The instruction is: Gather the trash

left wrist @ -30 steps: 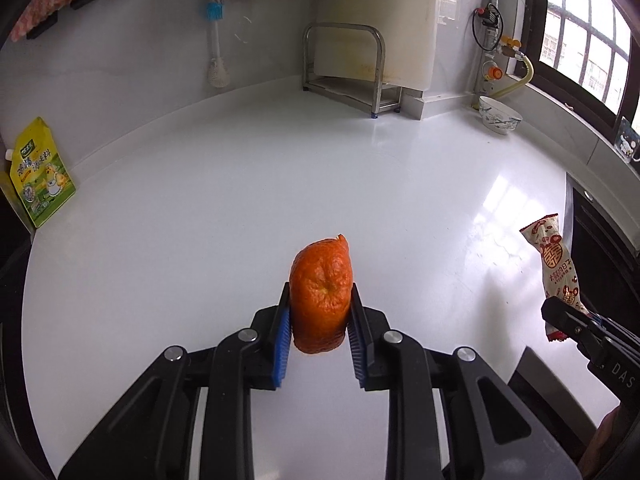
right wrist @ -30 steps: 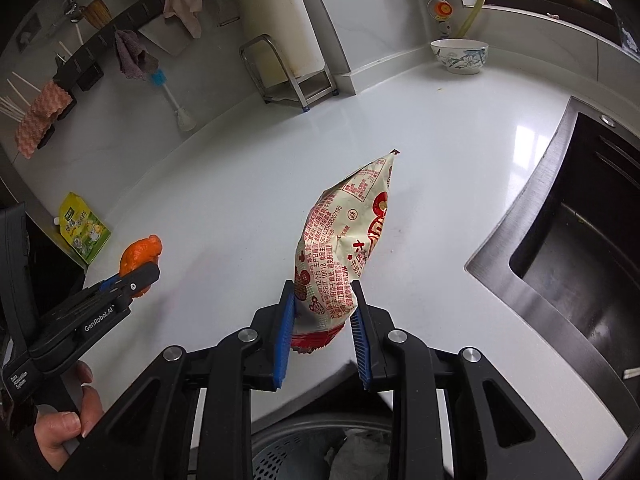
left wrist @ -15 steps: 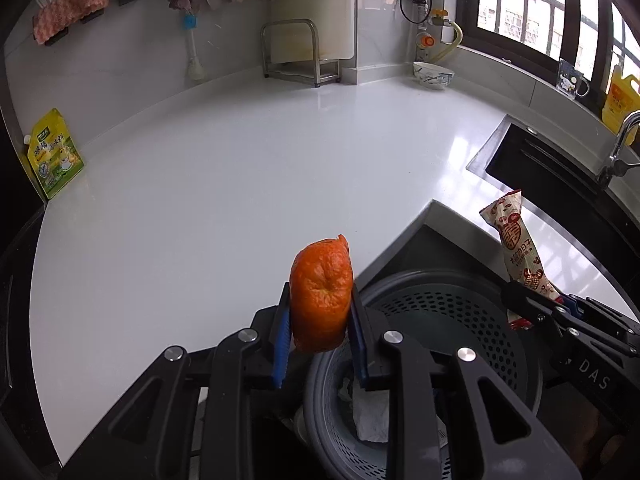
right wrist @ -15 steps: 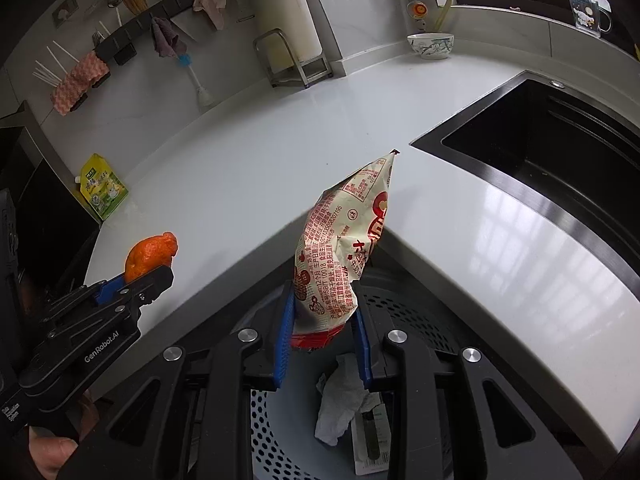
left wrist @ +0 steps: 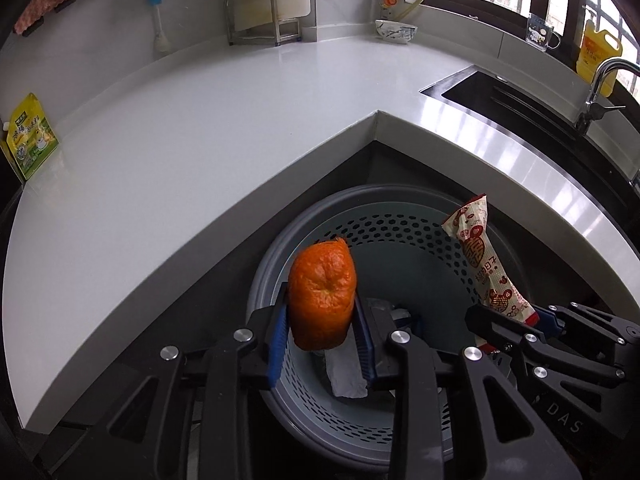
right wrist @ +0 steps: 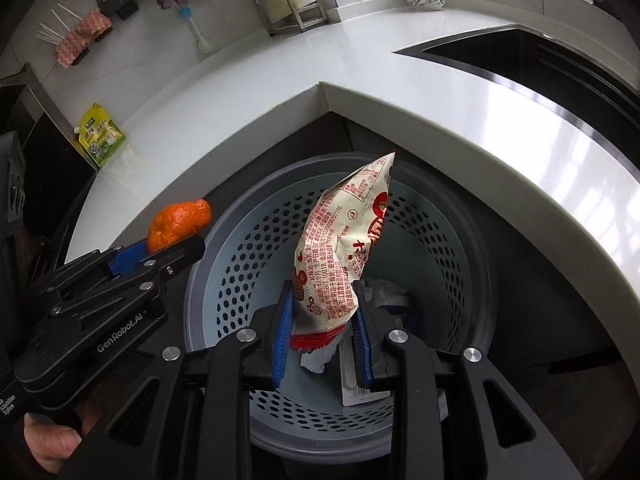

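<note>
My left gripper (left wrist: 322, 330) is shut on an orange peel (left wrist: 322, 294) and holds it above the left rim of a grey perforated trash bin (left wrist: 404, 236). The peel also shows in the right wrist view (right wrist: 178, 224), as does the left gripper (right wrist: 160, 250). My right gripper (right wrist: 322, 330) is shut on a white and red snack wrapper (right wrist: 344, 248) above the middle of the bin (right wrist: 256, 240). The wrapper also shows in the left wrist view (left wrist: 486, 268), as does the right gripper (left wrist: 516, 326). Crumpled paper (left wrist: 346, 372) lies in the bin.
The bin stands on the floor in the inner corner of a white L-shaped counter (left wrist: 180, 128). A dark sink (left wrist: 516, 108) with a tap (left wrist: 600, 88) is on the right. A yellow-green pouch (left wrist: 30, 142), a metal rack (left wrist: 260, 16) and a bowl (left wrist: 396, 31) stand along the wall.
Both grippers have pulled back off the counter and down, and now hang over the bin with the peel and the wrapper still held.
</note>
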